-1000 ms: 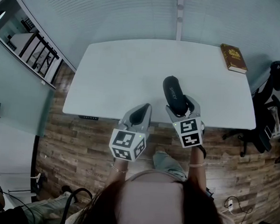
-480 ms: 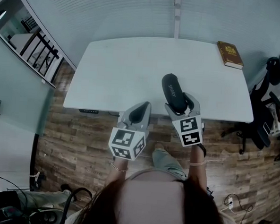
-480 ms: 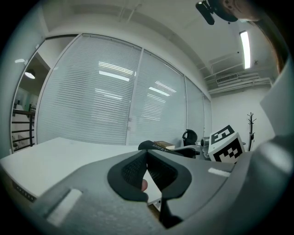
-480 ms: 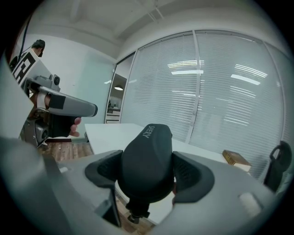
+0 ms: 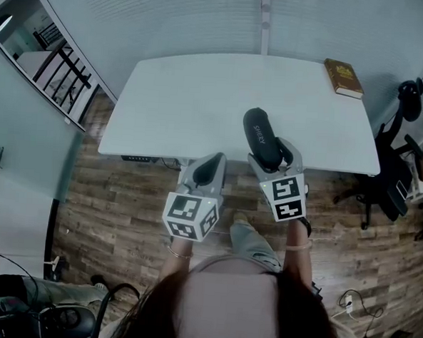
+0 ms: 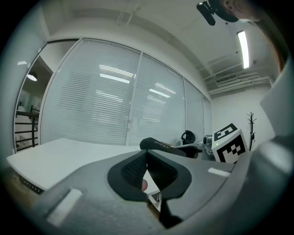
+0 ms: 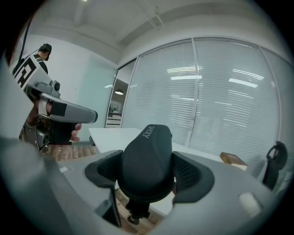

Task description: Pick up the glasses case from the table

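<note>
Right gripper (image 5: 275, 160) clamped on the near end of the glasses case (image 5: 260, 134); case appears held clear of the table (image 5: 187, 106), above its near edge; long axis runs away from the person, in line with the jaws, leaning slightly far-left; left gripper (image 5: 206, 170) pressed closed on nothing, just left of the right, off the table's near edge; judgement: the right gripper alone carries the case.

Book (image 5: 343, 78) on table's (image 5: 187, 106) far-right corner
</note>
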`<state>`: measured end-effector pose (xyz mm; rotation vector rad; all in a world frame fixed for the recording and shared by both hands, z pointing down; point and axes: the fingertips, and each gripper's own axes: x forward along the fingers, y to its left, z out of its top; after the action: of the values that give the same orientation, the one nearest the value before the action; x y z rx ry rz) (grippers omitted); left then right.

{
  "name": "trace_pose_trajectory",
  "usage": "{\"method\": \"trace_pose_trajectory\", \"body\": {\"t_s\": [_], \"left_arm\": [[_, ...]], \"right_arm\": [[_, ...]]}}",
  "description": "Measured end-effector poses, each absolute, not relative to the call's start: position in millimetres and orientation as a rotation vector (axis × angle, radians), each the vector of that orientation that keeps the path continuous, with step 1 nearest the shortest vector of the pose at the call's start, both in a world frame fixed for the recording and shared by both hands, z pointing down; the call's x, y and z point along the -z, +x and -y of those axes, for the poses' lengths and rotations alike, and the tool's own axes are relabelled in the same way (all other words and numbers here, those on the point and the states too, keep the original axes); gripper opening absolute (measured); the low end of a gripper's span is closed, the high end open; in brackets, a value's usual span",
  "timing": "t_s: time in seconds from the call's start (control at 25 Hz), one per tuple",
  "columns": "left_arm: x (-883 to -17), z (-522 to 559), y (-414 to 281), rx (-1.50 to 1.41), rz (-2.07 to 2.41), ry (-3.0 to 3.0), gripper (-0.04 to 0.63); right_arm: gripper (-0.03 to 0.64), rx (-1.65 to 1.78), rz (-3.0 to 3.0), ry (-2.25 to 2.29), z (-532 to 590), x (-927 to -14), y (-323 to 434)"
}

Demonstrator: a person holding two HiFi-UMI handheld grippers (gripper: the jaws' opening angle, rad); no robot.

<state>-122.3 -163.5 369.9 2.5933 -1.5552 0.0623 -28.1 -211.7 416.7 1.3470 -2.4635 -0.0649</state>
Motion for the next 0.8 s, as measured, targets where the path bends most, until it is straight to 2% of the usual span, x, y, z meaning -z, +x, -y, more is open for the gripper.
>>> {"method": "trace_pose_trajectory", "body": {"t_s": [0.8], "left_arm": [[-363.0, 103.7, -121.3, -0.049, 1.62, 2.605, 0.005]], "right_arm": [[0.339, 0.115, 2.528, 1.394, 143.3, -394.1, -16.1]]}}
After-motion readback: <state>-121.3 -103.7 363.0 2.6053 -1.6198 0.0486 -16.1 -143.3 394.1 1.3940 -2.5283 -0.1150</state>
